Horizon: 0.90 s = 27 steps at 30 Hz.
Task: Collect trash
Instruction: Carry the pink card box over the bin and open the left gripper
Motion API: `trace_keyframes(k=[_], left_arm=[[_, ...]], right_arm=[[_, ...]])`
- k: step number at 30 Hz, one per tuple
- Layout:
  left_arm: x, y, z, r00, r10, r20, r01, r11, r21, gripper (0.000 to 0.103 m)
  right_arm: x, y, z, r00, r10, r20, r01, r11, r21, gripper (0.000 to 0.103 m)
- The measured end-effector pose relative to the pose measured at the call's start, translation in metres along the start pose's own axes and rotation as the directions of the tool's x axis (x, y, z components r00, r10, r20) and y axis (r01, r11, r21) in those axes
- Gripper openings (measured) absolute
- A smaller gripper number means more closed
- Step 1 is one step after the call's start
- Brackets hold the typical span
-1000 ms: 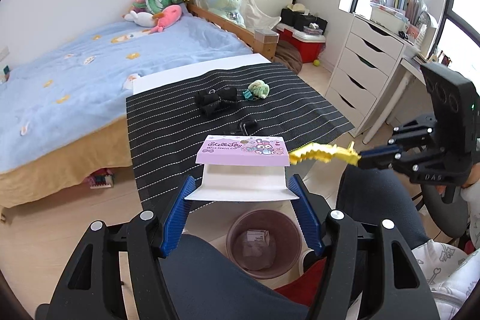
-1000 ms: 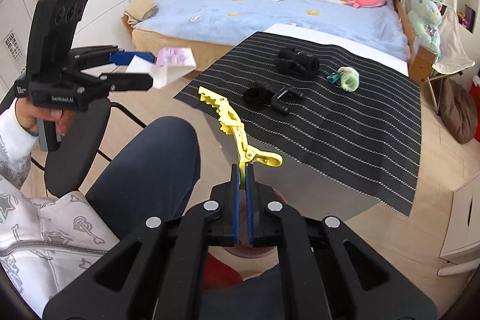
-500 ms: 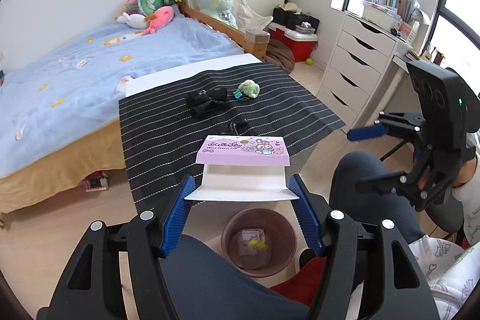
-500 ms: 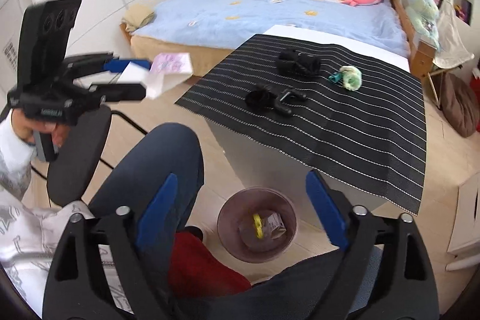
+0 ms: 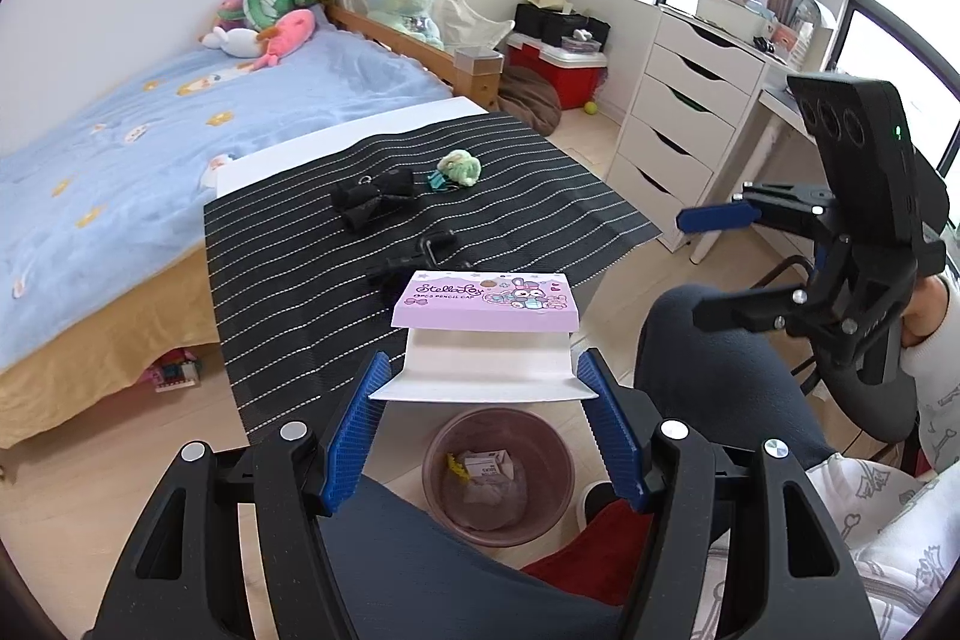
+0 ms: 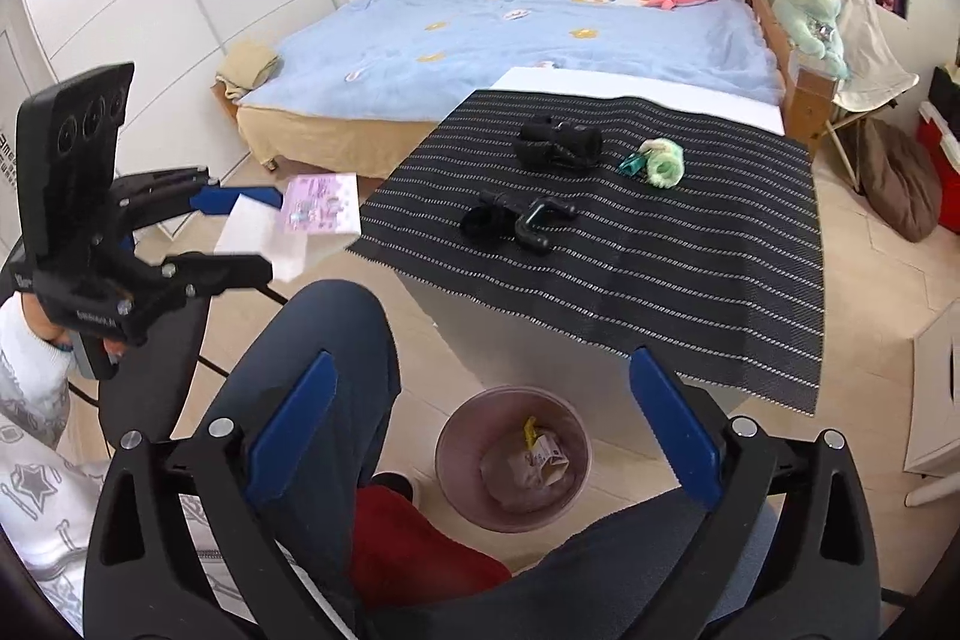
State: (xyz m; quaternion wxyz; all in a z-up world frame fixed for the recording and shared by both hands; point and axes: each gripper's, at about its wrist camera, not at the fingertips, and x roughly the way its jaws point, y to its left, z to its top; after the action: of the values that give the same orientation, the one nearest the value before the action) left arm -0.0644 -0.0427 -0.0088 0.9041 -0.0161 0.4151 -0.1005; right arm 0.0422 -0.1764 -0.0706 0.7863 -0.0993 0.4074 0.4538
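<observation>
Nearest the cameras, above the person's dark-trousered lap, the right gripper (image 6: pixel 480 424) has its jaws opening wide with nothing between them. Just below and ahead, the pinkish waste bin (image 6: pixel 447 451) stands on the floor against the table's front edge, a yellow clip (image 6: pixel 529 430) and crumpled paper already lying inside. The left gripper (image 5: pixel 486 424) clamps a flattened pencil-cap box (image 5: pixel 485 334), white panel between the blue pads, lilac printed face beyond them. That box hangs roughly over the bin, its long axis running across the jaws, side to side, the printed face tilted up and away. The step in hand appears to be dropping the box; the left jaws need only part above the bin. Farther off, on the striped cloth (image 5: pixel 288 280), black oddments (image 6: pixel 516 217) and a green scrunchie (image 5: pixel 459 167) wait.
</observation>
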Motion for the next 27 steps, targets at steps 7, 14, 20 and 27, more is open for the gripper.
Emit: trace_keyframes(k=[7,14,20,27], left_arm=[[0.006,-0.009,0.001,1.000,-0.014,-0.015,0.014,1.000,0.025,0.063],[0.014,-0.018,0.001,0.999,-0.022,-0.036,0.024,0.999,0.049,0.063],[0.019,-0.024,0.001,0.998,-0.031,-0.051,0.034,0.998,0.060,0.063],[0.024,-0.030,0.002,0.998,-0.039,-0.057,0.043,0.996,0.080,0.067]], right_arm=[[-0.013,-0.010,0.003,0.997,-0.073,0.029,0.072,0.997,0.025,0.098],[-0.017,-0.018,-0.001,0.996,-0.083,0.039,0.081,0.995,0.060,0.098],[-0.017,-0.020,-0.004,0.997,-0.072,0.040,0.069,0.995,0.074,0.098],[-0.016,-0.026,-0.005,0.997,-0.062,0.039,0.058,0.994,0.088,0.098]])
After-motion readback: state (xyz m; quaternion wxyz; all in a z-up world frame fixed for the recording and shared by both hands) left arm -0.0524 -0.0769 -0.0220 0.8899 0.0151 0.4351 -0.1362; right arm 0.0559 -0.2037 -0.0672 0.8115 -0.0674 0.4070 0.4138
